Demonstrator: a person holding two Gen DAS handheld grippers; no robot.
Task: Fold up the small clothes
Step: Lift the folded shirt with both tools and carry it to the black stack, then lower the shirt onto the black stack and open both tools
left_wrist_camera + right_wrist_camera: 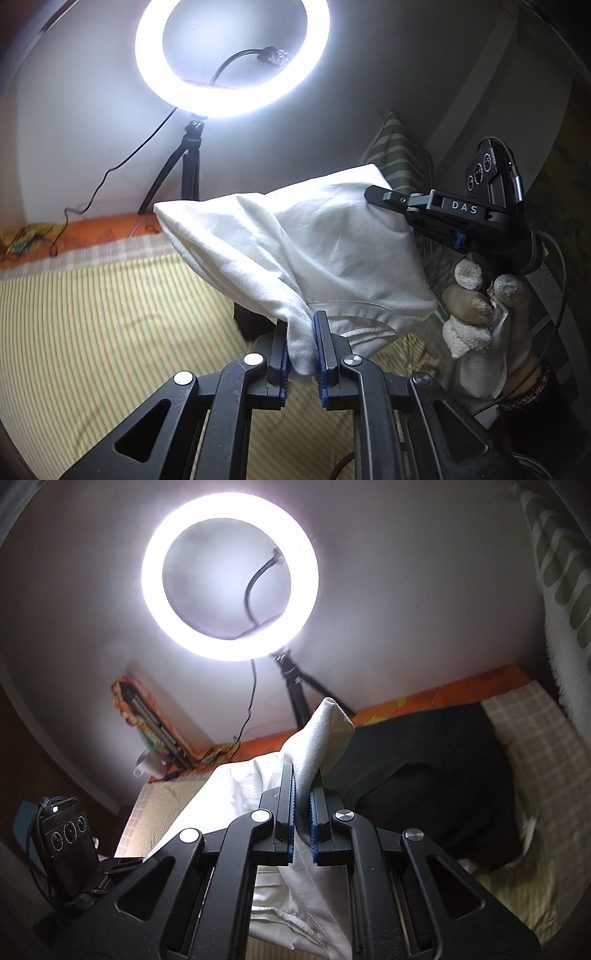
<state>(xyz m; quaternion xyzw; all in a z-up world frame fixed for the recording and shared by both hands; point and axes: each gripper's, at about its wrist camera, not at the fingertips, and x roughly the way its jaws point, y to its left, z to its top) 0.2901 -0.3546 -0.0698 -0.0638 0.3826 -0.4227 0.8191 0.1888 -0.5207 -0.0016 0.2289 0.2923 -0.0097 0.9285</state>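
Both the left gripper (303, 347) and the right gripper (303, 812) have their jaws pinched on the white cloth (332, 243) (held up over the striped bed (110, 332)).

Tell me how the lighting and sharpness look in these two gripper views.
Left wrist view: the ring light blows out to pure white, while the white garment stays sharp. Right wrist view: the same lamp glares too, with motion blur at the right edge. Both views show fisheye bending and dark corners.

White garment (314, 251), bunched and creased, lifted off the bed, corners pinched at either side.
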